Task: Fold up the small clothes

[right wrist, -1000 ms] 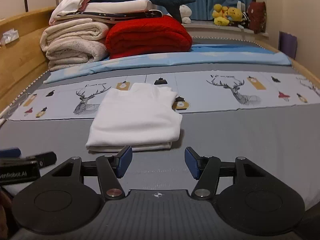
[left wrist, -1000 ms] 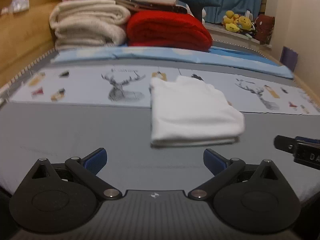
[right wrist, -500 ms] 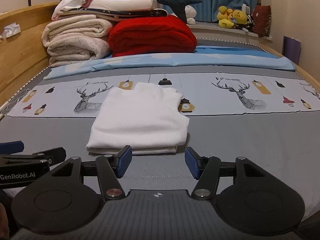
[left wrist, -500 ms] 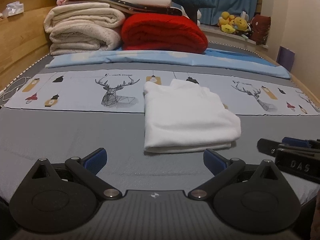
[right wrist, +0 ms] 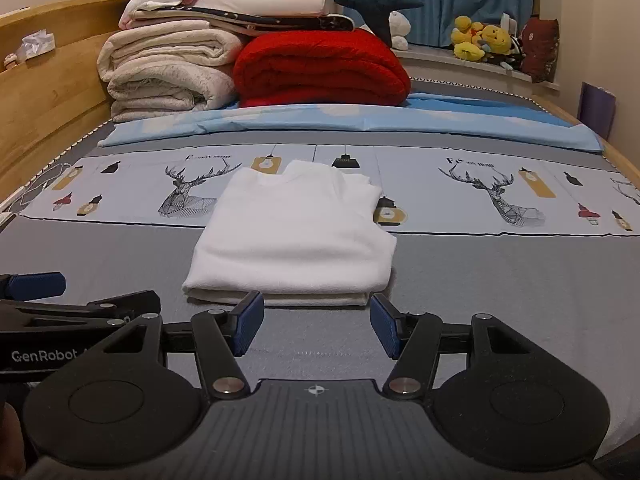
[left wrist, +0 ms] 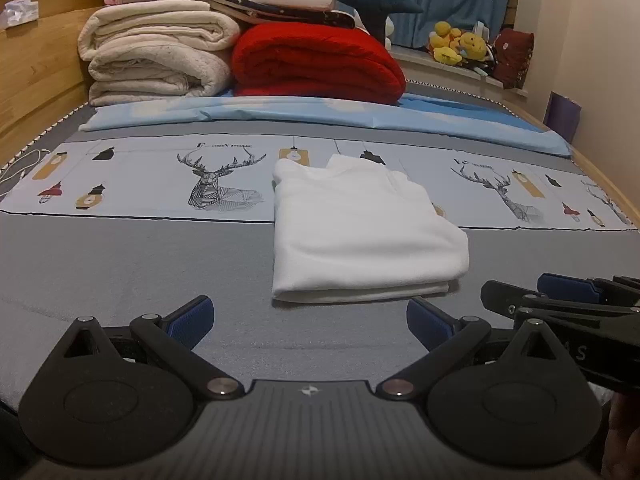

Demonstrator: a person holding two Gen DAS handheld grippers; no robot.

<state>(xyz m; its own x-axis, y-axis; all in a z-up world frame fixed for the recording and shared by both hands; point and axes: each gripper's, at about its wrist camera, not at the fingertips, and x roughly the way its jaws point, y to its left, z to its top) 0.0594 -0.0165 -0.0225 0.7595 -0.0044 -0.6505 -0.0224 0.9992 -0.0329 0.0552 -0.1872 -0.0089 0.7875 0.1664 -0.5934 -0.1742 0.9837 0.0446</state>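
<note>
Cloth first: the white garment (right wrist: 294,240) lies folded into a compact rectangle on the bed (right wrist: 500,280), about midway between its left and right edges, its far half on the deer-printed band and its near fold on the plain grey. The layers look stacked evenly, with only a thin lower layer peeking out along the near edge.

My right gripper (right wrist: 316,322) hangs just short of that near edge, jaws spread wide with nothing between the blue pads. My left gripper (left wrist: 308,318) sits a little to the left of the garment's near edge, jaws likewise wide and empty. Each shows at the side of the other's view, so I hold them close together.

Over the last second the garment has come slightly closer in both views, while it has kept its shape and place on the bed, and my right jaws have not changed their spread. I judge the fold as good as done: either I am easing in for one last halving or a tidy-up, or this piece is finished.

Farther back, a red blanket (right wrist: 320,68) and cream blankets (right wrist: 168,72) are piled by the far edge.
</note>
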